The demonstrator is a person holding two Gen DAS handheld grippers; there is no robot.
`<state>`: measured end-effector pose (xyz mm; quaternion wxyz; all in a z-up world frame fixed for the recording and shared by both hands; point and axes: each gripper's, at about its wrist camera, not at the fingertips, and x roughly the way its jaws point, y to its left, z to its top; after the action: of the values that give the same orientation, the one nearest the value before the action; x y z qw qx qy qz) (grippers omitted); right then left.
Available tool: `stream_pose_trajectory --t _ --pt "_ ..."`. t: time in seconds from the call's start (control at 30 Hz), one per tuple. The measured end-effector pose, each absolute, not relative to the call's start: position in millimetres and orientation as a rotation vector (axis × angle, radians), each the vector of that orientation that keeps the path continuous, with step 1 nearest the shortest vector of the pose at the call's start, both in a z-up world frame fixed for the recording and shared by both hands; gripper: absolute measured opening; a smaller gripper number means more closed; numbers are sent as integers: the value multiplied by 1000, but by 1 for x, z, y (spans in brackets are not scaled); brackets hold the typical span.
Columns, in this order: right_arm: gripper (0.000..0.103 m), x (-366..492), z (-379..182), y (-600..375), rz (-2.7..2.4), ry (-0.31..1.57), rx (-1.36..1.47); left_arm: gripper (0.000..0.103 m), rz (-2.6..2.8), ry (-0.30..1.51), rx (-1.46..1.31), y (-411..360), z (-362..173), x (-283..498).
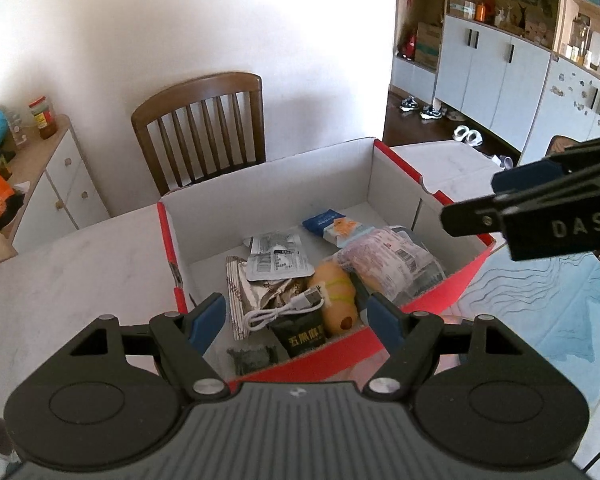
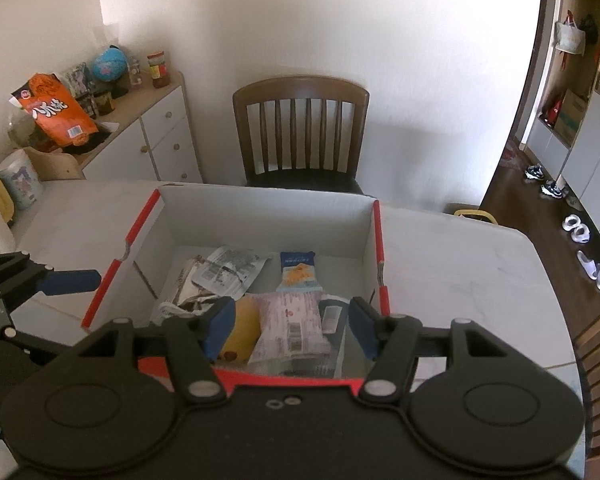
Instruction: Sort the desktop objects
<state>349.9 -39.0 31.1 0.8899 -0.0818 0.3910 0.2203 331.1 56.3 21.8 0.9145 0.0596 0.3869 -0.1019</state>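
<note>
Right gripper (image 1: 472, 204) reads "DAS" beside the box (image 1: 268, 184).

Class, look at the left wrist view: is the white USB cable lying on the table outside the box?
No. The white USB cable lies inside the red-edged box, on the snack packets.

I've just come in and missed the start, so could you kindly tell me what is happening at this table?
A person holds a two-finger tool in each hand above a red-edged cardboard box on the table. The left tool and the right tool are both open and empty. The box already holds snack packets, among them a pink packet, and a white USB cable. Nothing is being carried at this moment.
</note>
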Motion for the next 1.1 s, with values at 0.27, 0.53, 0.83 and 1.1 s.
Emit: stream_pose_trajectory --t 0.27,0.53,0.83,1.1 --pt "64 322 39 -56 485 786 -164 77 -194 783 105 55 30 310" --pt "66 289 43 -68 524 746 -178 84 -185 766 101 51 36 289" --pt "74 264 47 -84 554 716 -153 86 -172 756 77 49 41 274" --pt "87 250 51 -94 571 687 -146 103 -143 731 67 46 48 258"
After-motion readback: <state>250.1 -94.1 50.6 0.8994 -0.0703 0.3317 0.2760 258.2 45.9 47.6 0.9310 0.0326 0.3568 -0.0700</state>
